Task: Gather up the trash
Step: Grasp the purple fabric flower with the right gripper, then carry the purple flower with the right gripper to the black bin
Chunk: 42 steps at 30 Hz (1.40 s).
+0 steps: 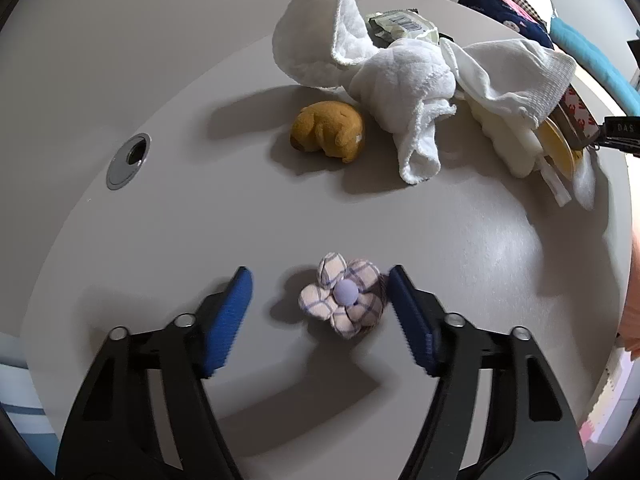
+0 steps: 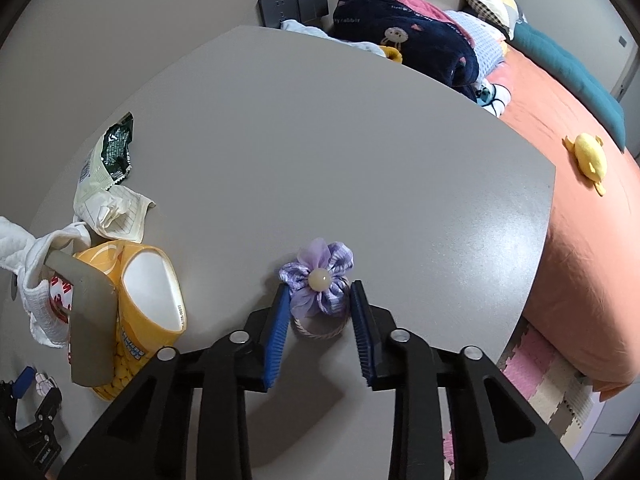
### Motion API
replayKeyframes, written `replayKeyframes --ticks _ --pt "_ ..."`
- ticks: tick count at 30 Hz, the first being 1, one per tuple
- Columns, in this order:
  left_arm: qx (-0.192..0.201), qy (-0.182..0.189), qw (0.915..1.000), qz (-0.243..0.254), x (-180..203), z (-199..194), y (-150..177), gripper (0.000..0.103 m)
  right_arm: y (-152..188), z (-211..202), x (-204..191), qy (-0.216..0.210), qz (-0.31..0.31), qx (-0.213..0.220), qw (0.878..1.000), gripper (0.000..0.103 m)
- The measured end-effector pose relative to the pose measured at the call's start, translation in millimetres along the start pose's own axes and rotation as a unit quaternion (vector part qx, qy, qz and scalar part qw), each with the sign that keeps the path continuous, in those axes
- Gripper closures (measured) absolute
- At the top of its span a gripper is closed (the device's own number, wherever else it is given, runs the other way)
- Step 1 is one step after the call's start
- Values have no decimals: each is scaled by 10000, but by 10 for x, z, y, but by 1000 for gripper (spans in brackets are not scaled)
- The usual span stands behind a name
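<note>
I've got both grippers low over the grey table (image 2: 360, 128), angled down. Trash pile sits L of my R gripper: yellow snack bag (image 2: 140, 304), green wrapper (image 2: 116, 148). L gripper (image 1: 320, 312) jaws wide apart around checked fabric flower (image 1: 340, 300), R pad touching it. R gripper (image 2: 318, 312) jaws partly apart, flanking purple flower hair tie (image 2: 318, 280), not clamped.

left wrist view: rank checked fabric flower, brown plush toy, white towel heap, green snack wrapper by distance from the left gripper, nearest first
1. Checked fabric flower: between the fingers of the open left gripper, nearer the right one.
2. Brown plush toy: mid-table, straight ahead.
3. White towel heap: behind the toy, ahead-right.
4. Green snack wrapper: at the far edge, partly hidden behind the towel.
</note>
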<state>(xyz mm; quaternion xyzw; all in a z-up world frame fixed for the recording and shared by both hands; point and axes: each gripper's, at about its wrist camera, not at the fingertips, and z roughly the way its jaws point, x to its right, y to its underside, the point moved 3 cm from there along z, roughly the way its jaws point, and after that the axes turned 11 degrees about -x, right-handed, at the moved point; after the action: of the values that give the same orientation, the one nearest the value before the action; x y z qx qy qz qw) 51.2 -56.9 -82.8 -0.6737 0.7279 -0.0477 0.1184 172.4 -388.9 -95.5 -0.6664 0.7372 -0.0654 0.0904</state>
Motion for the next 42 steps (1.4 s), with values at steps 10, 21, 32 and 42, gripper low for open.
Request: replayKeyframes --ticks 10,21,32,42 --pt "120 23 9999 -49 113 -94 116 76 22 -32 43 -167 20 -3 9999 88" --pt "372 343 9987 -30 246 -412 84 83 131 -302 272 -380 239 156 9989 88" --pt "718 601 9934 665 886 -699 -208 84 297 -658 809 -295 628 466 9965 88" --pt "827 851 9826 1425 1724 -824 -418 83 546 -868 1501 -152 1194 625 9908 88"
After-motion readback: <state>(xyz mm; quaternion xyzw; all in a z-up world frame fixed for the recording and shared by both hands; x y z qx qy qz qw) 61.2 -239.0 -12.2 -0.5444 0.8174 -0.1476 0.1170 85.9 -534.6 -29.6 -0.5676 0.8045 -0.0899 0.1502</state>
